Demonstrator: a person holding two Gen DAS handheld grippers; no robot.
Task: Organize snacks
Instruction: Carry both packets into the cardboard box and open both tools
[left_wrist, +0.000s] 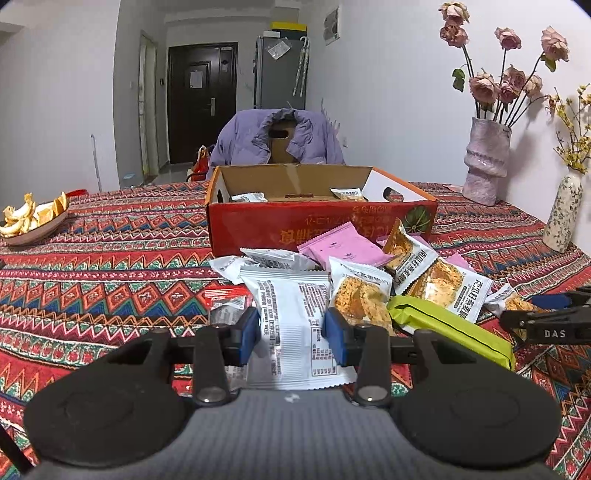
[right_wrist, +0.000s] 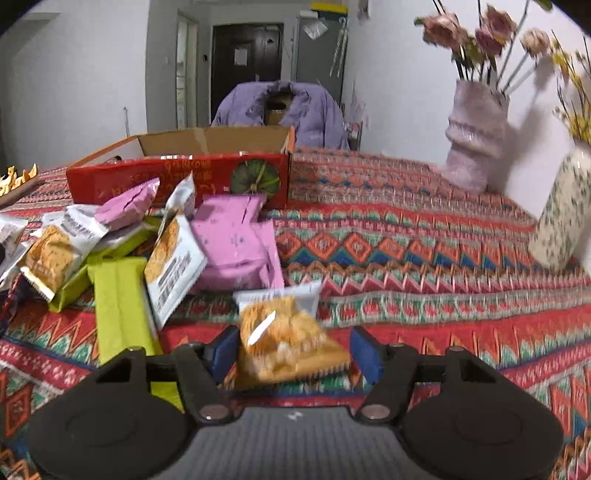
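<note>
The left gripper (left_wrist: 291, 334) has its blue pads (left_wrist: 249, 334) apart, straddling a white packet (left_wrist: 295, 321) that lies flat on the table (left_wrist: 110, 258); they look beside it rather than pinching, so nothing is held yet. The right gripper (right_wrist: 293, 352) is wider open around an orange packet (right_wrist: 288, 343), not touching it; the view is blurred. Beyond the fingers the snack pile (left_wrist: 369, 266) sits just before the red box (left_wrist: 321, 221), mid-table, with two packets already inside. A slippery wrapper could slide out of a shallow pinch, or a closing pad could snag the green bar (left_wrist: 454, 325) next door.
</note>
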